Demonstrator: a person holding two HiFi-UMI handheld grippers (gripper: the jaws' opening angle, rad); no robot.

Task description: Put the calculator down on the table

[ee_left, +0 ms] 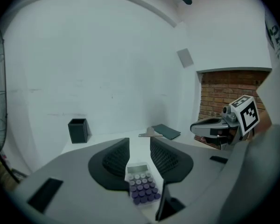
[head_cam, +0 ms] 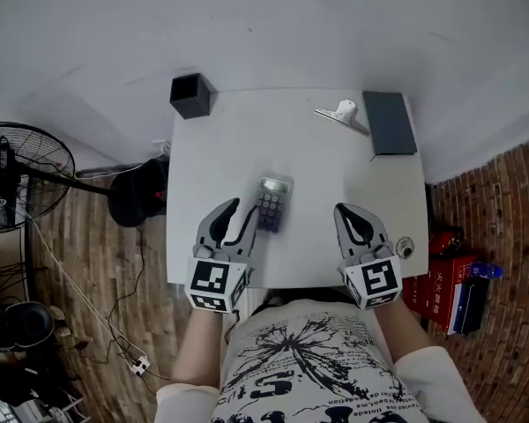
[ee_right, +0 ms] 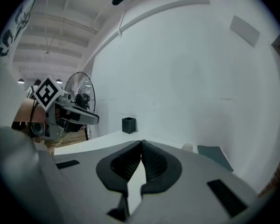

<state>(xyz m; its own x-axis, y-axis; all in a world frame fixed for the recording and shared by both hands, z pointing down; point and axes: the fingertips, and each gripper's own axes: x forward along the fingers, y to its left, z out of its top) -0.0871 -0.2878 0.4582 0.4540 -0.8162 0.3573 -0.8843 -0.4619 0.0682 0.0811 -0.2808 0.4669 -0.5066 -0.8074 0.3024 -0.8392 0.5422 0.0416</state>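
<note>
The calculator [head_cam: 273,203], pale with purple keys, lies on the white table [head_cam: 335,174] just past my left gripper's [head_cam: 240,211] fingertips and slightly to their right; it looks blurred there. In the left gripper view the calculator [ee_left: 141,183] shows through the gap of the left gripper [ee_left: 140,141], whose jaws stand apart, and a strip of white table separates it from the right pad. My right gripper [head_cam: 346,210] hovers over the table's near right part. Its jaws meet at the tips with nothing between them, as the right gripper [ee_right: 141,143] view shows.
A black pen holder [head_cam: 191,95] stands at the far left corner. A dark notebook [head_cam: 390,122] and a metal clip [head_cam: 342,113] lie at the far right. A fan [head_cam: 18,174] stands on the floor to the left, and red boxes [head_cam: 436,285] to the right.
</note>
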